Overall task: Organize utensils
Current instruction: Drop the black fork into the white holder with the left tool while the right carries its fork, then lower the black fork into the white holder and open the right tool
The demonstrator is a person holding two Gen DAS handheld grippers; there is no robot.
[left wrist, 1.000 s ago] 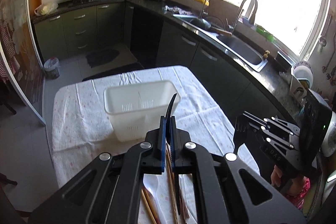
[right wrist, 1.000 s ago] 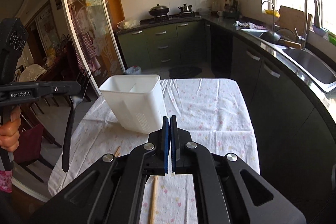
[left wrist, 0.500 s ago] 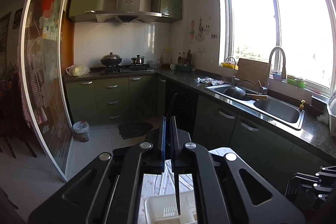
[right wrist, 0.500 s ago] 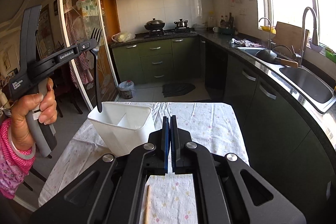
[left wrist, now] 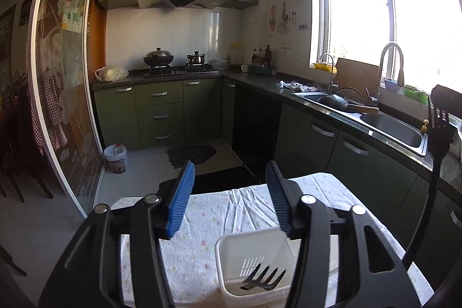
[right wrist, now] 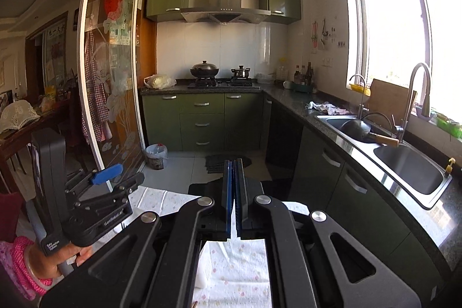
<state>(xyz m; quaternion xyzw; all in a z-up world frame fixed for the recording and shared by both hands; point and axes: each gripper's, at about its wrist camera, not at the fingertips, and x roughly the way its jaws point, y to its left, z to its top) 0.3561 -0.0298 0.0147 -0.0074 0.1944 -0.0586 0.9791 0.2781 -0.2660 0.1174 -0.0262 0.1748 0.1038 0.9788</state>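
Note:
In the left wrist view my left gripper (left wrist: 229,192) is open and empty above a white plastic utensil bin (left wrist: 231,246) on the table. A black fork (left wrist: 262,277) stands in the bin, tines up. At the right edge a second black fork (left wrist: 437,134) stands upright, tines up, held from below out of view. In the right wrist view my right gripper (right wrist: 234,186) has its blue pads pressed together; what is between them is hidden. The left gripper (right wrist: 105,178) also shows there at the left, open, with the hand holding it.
The table carries a white flowered cloth (left wrist: 208,218). A chopstick tip (right wrist: 195,304) shows at the bottom of the right wrist view. Beyond the table are green cabinets (left wrist: 160,111), a stove, a sink (left wrist: 389,129) under the window, and a glass sliding door (left wrist: 63,94) at left.
My left gripper swung up over the bin and opened; the black fork it held now stands in the bin. The right gripper rose and tilted up, staying shut.

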